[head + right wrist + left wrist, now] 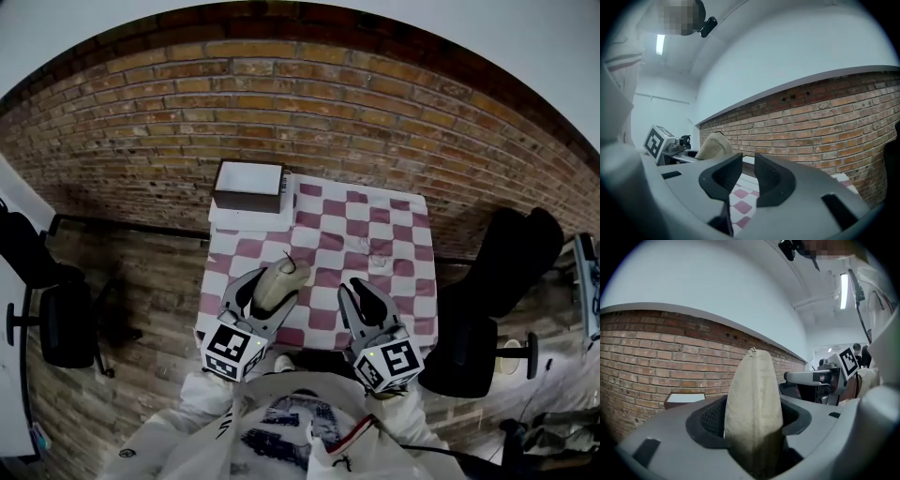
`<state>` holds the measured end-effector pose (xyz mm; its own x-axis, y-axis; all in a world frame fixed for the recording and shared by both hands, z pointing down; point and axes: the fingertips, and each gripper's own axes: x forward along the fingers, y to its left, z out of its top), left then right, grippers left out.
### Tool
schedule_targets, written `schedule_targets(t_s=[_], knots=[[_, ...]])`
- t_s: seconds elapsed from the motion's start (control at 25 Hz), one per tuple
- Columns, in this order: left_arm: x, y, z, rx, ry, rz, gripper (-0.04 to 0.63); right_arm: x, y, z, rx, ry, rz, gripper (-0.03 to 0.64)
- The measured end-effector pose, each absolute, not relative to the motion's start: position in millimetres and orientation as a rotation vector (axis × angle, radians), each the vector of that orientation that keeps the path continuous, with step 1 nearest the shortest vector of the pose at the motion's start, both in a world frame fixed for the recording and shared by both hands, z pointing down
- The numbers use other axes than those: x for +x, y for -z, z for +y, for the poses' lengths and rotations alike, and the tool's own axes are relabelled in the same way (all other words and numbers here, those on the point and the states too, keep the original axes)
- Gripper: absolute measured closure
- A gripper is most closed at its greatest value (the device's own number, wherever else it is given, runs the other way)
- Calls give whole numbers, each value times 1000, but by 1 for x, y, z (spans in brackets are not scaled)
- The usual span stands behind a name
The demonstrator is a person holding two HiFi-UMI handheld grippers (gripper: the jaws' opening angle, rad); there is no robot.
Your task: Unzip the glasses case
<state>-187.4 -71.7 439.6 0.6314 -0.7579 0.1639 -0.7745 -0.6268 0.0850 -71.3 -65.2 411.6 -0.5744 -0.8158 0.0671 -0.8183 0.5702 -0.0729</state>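
A beige fabric glasses case (pixel 281 279) is held up off the checkered table, and my left gripper (pixel 272 292) is shut on its lower half. In the left gripper view the case (pixel 754 394) stands upright between the jaws, its zip seam facing the camera and a small zip pull (pixel 752 351) at the top. My right gripper (pixel 361 292) hovers just right of the case. Its jaws stand a little apart with nothing between them (pixel 748 176). The right gripper view shows the case (pixel 715 146) off to the left, apart from the jaws.
A red-and-white checkered cloth covers the small table (pixel 375 244). A brown box with a white lid (pixel 248 186) sits at its far left corner. Office chairs stand at the left (pixel 66 323) and right (pixel 478 352). A brick wall lies beyond.
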Motion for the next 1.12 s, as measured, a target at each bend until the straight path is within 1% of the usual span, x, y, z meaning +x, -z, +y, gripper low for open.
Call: schedule_targets(t_s=[0.12, 0.76, 1.12], knots=[[-187, -436, -70, 2702, -124, -1313, 311, -67, -412, -65, 1469, -142, -2758, 549], [-190, -426, -65, 2675, 10, -1414, 311, -63, -413, -59, 1488, -131, -2762, 595], [-190, -421, -63, 2671, 72, -1434, 311, -64, -414, -56, 1489, -136, -2768, 600]])
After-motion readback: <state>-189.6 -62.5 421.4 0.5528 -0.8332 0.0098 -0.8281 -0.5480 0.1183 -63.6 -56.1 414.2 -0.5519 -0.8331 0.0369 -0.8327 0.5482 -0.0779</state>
